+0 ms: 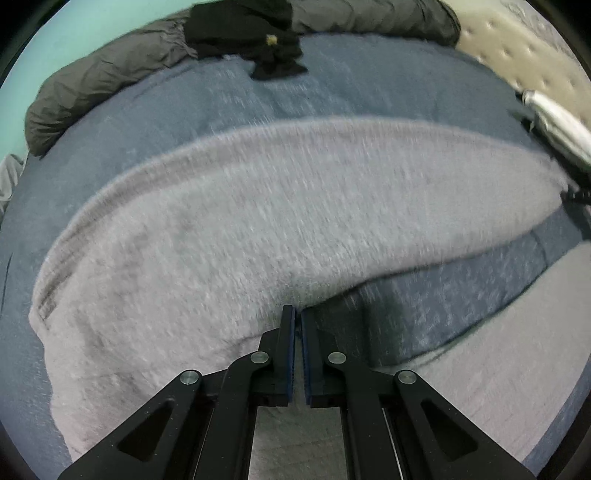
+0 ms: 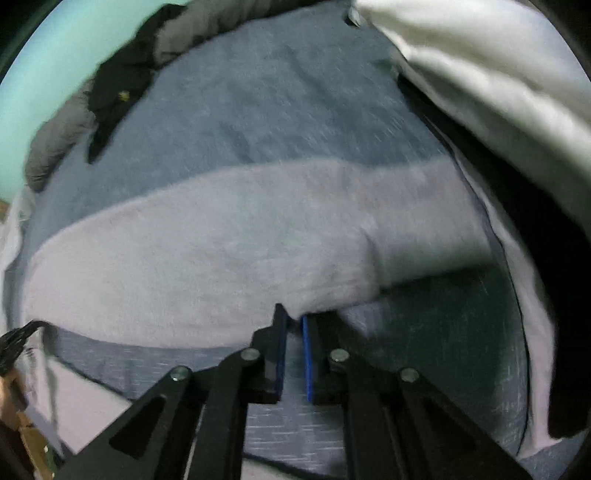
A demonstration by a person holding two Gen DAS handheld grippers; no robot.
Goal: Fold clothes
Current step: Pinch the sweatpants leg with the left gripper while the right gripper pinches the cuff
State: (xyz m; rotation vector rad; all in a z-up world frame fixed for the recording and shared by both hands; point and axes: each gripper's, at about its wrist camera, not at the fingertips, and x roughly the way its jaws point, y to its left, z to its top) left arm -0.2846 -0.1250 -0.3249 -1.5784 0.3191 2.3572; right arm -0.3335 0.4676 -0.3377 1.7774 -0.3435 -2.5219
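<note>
Light grey garment (image 1: 280, 206) spread flat across blue-grey bed cover (image 1: 369, 92), near edge lifted at both pinch points. Left gripper (image 1: 298, 314) nearly closed, clamped on garment's near hem. Right gripper (image 2: 294, 314) narrow gap, fabric edge pinched between pads. Black clothing (image 1: 247, 33) heaped at far side on dark grey duvet (image 1: 92, 85). Both views motion-blurred.

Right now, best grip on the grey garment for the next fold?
Take the grey garment by its near hem, coming in low from the front. It lies flat on the blue bedspread with that edge free. The left gripper and right gripper are both pinching it there.
</note>
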